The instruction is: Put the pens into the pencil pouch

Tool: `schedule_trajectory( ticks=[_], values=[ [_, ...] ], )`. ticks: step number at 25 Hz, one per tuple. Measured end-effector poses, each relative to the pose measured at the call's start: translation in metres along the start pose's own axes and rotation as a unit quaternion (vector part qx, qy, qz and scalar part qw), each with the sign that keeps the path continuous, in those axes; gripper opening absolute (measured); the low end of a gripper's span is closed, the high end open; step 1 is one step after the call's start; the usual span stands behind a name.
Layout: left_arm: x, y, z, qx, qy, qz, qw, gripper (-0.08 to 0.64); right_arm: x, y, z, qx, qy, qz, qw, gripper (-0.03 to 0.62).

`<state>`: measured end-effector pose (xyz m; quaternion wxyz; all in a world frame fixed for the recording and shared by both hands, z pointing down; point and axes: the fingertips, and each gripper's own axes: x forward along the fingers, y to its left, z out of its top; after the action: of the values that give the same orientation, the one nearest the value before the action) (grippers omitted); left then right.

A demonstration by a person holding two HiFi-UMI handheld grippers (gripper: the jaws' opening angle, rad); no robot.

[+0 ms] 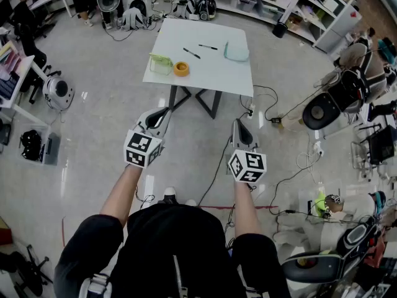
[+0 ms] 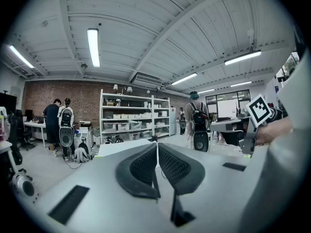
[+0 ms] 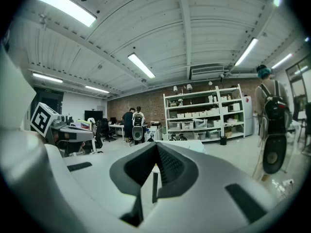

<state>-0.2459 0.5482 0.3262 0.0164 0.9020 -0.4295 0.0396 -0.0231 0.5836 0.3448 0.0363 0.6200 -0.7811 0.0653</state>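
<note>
Two dark pens (image 1: 191, 53) (image 1: 208, 46) lie apart on a white table (image 1: 205, 73) some way ahead of me. A pale teal pencil pouch (image 1: 236, 51) rests to their right. Both grippers hang over the floor, well short of the table. My left gripper (image 1: 163, 113) is shut with nothing in it; in the left gripper view (image 2: 156, 147) its ribbed pads meet. My right gripper (image 1: 239, 124) is also shut and empty, its pads pressed together in the right gripper view (image 3: 156, 148). The table top (image 2: 119, 147) shows low behind the left jaws.
A clear green box (image 1: 160, 63) and an orange tape roll (image 1: 181, 68) sit at the table's near left edge. Black cables (image 1: 217, 160) trail over the floor under my hands. Office chairs (image 1: 338, 98) stand to the right, shelves (image 2: 133, 115) behind, and people (image 2: 58, 125) further off.
</note>
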Motion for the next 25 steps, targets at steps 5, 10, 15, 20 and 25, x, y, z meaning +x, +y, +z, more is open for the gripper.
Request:
schedule_trajectory(
  ticks=[5,10,15,20,25],
  values=[
    [-0.016,-0.004,-0.005,-0.007,0.006,0.003,1.0000,0.028,-0.011,0.012,-0.004,0.005,0.007,0.008,1.000,0.028],
    [-0.024,-0.004,-0.009,-0.024,0.001,0.011,0.9996,0.029,-0.014,0.017,-0.008,0.000,0.006,0.009,1.000,0.083],
    [-0.030,0.002,-0.012,-0.038,0.000,0.016,0.9991,0.105,-0.014,0.024,-0.010,-0.005,0.006,0.008,1.000,0.146],
    [-0.029,0.009,-0.018,-0.050,-0.001,0.011,0.9987,0.247,-0.007,0.029,-0.015,-0.010,0.013,0.003,1.000,0.199],
    [-0.022,0.020,-0.027,-0.055,0.008,0.003,0.9985,0.250,0.005,0.030,-0.018,-0.009,0.017,-0.003,1.000,0.221]
  ],
)
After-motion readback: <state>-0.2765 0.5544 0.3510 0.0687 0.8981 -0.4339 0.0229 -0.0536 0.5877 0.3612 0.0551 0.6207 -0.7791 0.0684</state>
